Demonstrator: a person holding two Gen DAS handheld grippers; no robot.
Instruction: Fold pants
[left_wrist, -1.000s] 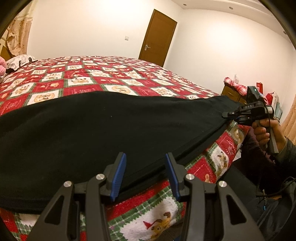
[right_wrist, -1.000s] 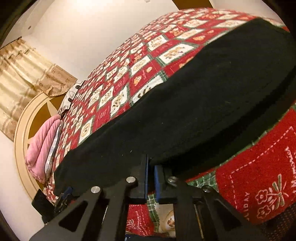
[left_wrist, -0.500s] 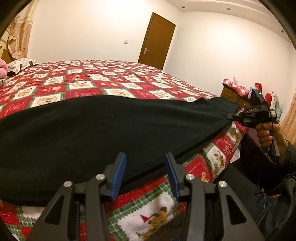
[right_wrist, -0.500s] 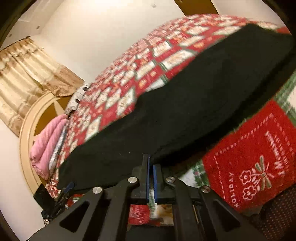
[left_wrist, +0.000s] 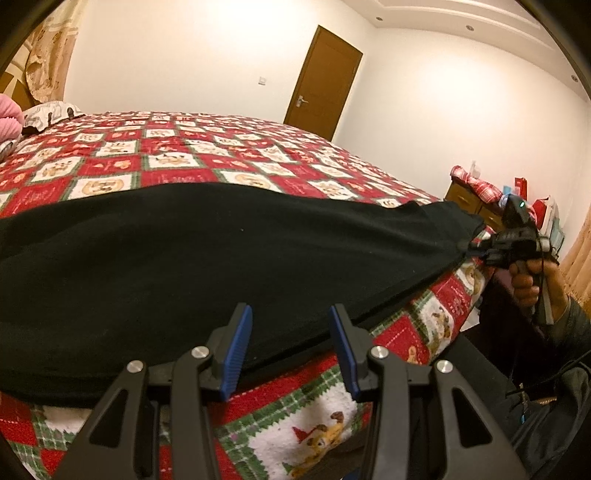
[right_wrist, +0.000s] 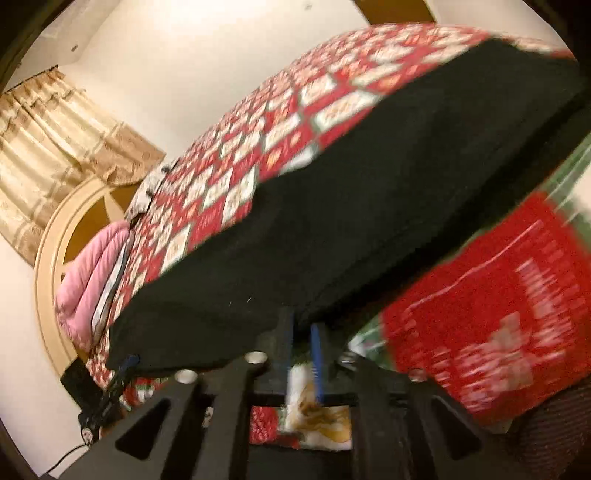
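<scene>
On the bed (left_wrist: 229, 147), as your left wrist camera sees it, the black pants (left_wrist: 207, 266) lie spread flat in a long band along the near edge of the patterned bedspread. Your left hand-held gripper (left_wrist: 291, 347) hovers just above the near hem with its blue pads partly apart and nothing between them. At the far right end of the cloth, your right hand (left_wrist: 532, 284) holds the other tool just off the corner of the pants; from here you cannot tell whether that corner is still pinched.

From your right wrist camera, which is motion-blurred, the pants (right_wrist: 369, 206) run away toward the headboard, and the right hand-held gripper (right_wrist: 303, 350) sits just below the cloth's near edge. Its jaws have just been opening; a narrow gap shows between the pads and the fabric appears to lie above them, not in them.

You seem to be finishing the laying-out and smoothing step, with the actual fold not yet made. The next move likely calls for both tools to take hold of one long edge or one end together, so the cloth lifts evenly and doubles over without bunching.
</scene>
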